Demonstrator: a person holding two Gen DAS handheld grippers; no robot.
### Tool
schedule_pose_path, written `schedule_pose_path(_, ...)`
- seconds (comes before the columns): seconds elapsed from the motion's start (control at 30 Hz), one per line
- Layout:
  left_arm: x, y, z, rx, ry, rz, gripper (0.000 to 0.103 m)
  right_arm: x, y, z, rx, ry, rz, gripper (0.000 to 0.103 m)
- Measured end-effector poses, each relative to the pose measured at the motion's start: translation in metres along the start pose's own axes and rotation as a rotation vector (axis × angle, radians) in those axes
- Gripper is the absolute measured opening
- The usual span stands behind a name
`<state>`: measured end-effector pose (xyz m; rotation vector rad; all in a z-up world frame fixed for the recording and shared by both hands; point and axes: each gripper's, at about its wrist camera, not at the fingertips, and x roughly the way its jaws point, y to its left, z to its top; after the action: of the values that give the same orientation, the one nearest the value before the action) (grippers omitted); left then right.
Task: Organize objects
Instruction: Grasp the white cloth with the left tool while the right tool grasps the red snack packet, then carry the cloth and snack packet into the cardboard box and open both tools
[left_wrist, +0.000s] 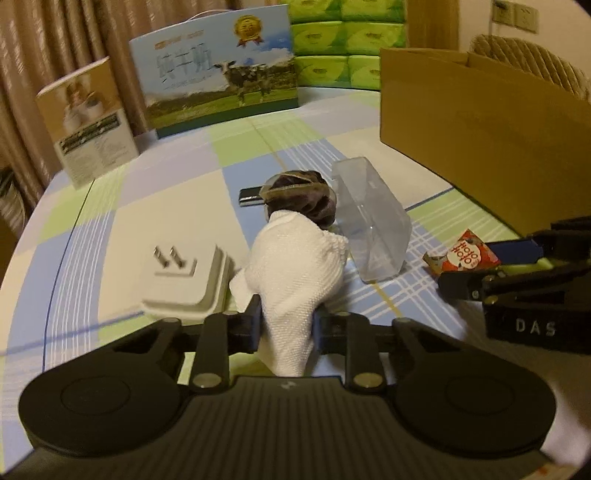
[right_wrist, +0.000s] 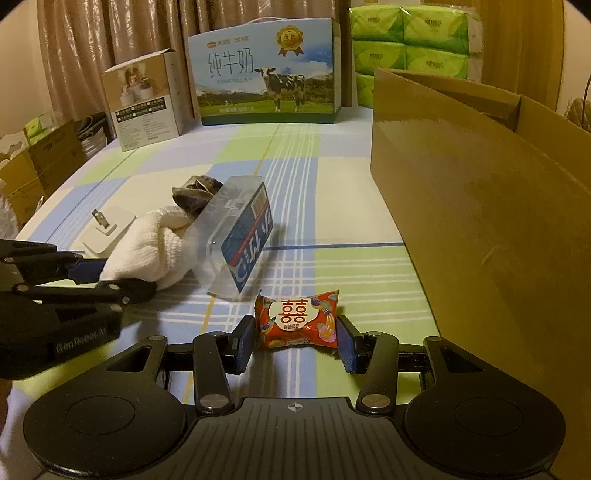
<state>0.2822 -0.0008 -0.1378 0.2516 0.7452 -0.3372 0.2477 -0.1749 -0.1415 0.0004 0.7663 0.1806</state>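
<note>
Checked tablecloth (left_wrist: 166, 206); white cloth (left_wrist: 295, 273) pinched inside left claw (left_wrist: 286, 325).

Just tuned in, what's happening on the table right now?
The left gripper is clamped on the white sock lying beside the white plug adapter. The right gripper has its pads on both sides of the red snack packet, apparently gripping it. The open cardboard box stands to the right; the clear plastic case and dark sock remain on the checked tablecloth.

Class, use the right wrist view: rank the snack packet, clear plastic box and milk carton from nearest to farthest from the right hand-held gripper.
1. Snack packet, between the right hand-held gripper's pads.
2. Clear plastic box, just beyond, slightly left.
3. Milk carton, far back by the curtain.
</note>
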Motion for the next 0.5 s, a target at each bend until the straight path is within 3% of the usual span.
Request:
schedule_pose_path(0.23,-0.029,-0.001,0.002,-0.111,0.025,-0.007,0.019,-0.030,0.005,0.003,-0.038,-0.029,0.029,0.043)
schedule_pose_path(0.5,-0.091,-0.014,-0.002,-0.266,0.028,0.033,0.019,-0.084,0.004,-0.001,-0.044,-0.055,0.056,0.043)
